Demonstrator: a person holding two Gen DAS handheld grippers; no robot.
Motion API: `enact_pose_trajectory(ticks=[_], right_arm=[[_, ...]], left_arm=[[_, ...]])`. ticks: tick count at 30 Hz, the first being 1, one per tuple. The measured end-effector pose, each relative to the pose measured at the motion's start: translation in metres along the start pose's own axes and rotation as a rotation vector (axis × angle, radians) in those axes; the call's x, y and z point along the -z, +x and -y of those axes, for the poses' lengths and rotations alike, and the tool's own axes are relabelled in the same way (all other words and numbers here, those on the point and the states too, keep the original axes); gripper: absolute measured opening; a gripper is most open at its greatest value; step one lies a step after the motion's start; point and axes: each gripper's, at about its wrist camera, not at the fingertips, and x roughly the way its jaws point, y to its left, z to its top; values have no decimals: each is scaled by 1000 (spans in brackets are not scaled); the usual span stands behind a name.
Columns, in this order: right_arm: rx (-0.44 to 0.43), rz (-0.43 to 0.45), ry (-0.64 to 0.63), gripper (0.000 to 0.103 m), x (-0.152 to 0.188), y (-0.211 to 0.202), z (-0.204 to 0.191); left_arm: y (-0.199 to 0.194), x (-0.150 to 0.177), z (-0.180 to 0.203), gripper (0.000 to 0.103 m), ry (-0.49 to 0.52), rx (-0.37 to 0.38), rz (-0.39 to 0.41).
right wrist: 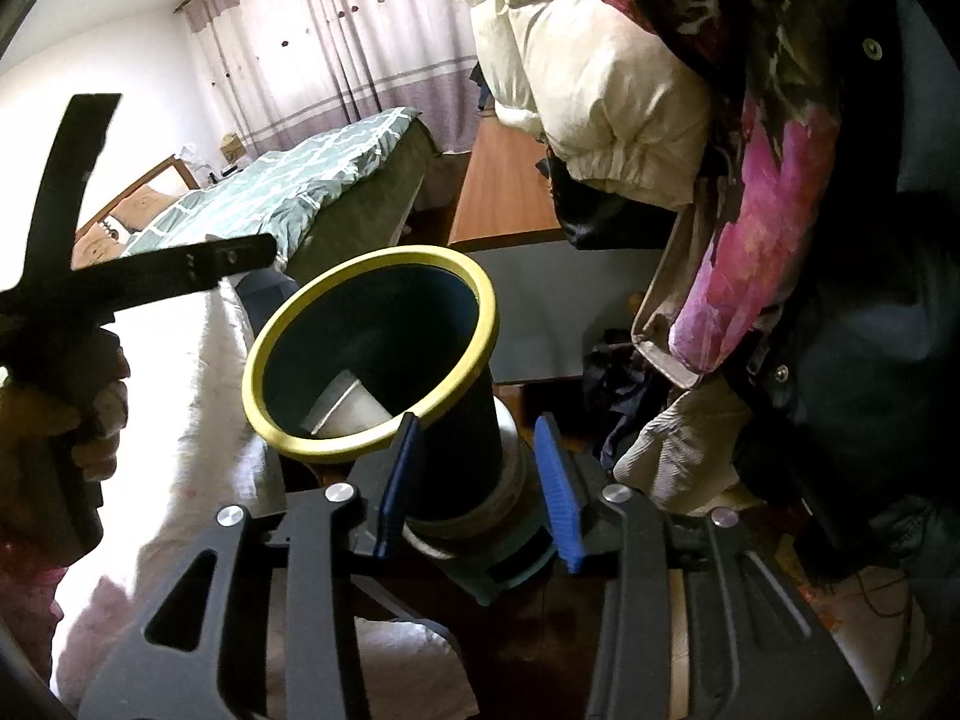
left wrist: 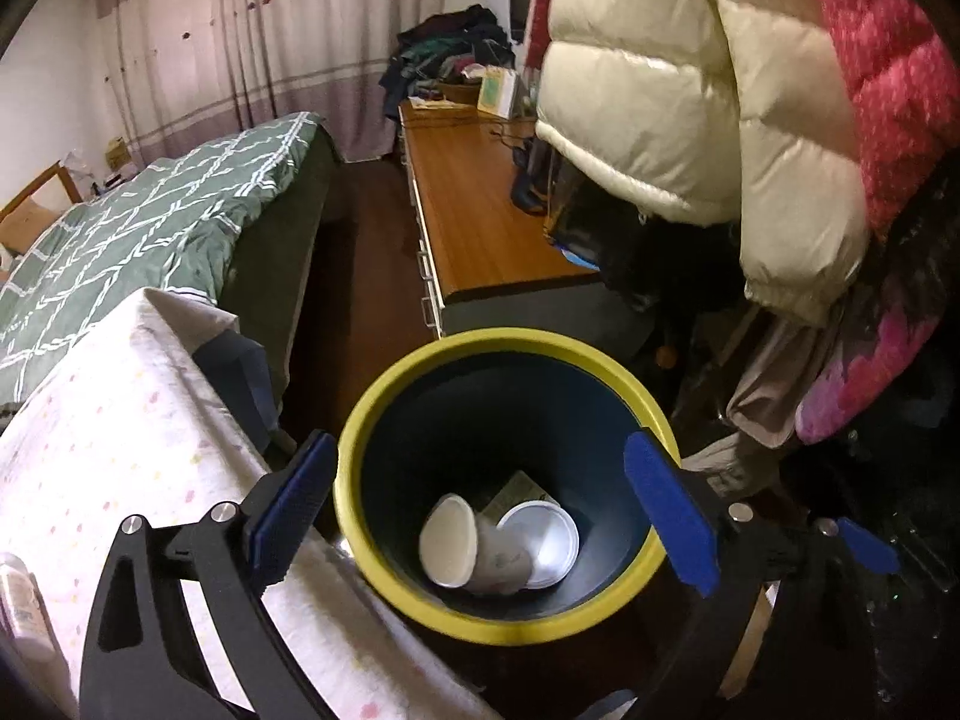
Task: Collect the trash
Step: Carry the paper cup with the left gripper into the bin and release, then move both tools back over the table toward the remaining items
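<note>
Trash bin (left wrist: 510,354), yellow rim: beside cloth-covered table edge (left wrist: 138,420), cups (left wrist: 447,540) inside. Left gripper (left wrist: 480,510): wide, empty, above. Right gripper (right wrist: 477,480): straddles bin body, contact unclear. Drop step likely done; next, locate remaining trash.

I count one yellow-rimmed bin (left wrist: 503,483) holding two white cups (left wrist: 449,540) and one paper scrap (left wrist: 517,491), two puffy jackets (left wrist: 648,78) hanging by it, one bed (left wrist: 150,228), and my two grippers (left wrist: 480,516).
</note>
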Motion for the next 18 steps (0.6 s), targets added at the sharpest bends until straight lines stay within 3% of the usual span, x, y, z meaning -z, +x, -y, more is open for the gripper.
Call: enact_pose_trajectory(ticks=[9, 18], right_arm=[[-16, 11, -45, 38, -1, -6, -22], [-41, 3, -109, 39, 3, -9, -56]], left_arm=[[-122, 45, -35, 98, -10, -94, 153], [-238, 127, -99, 98, -147, -247, 245]])
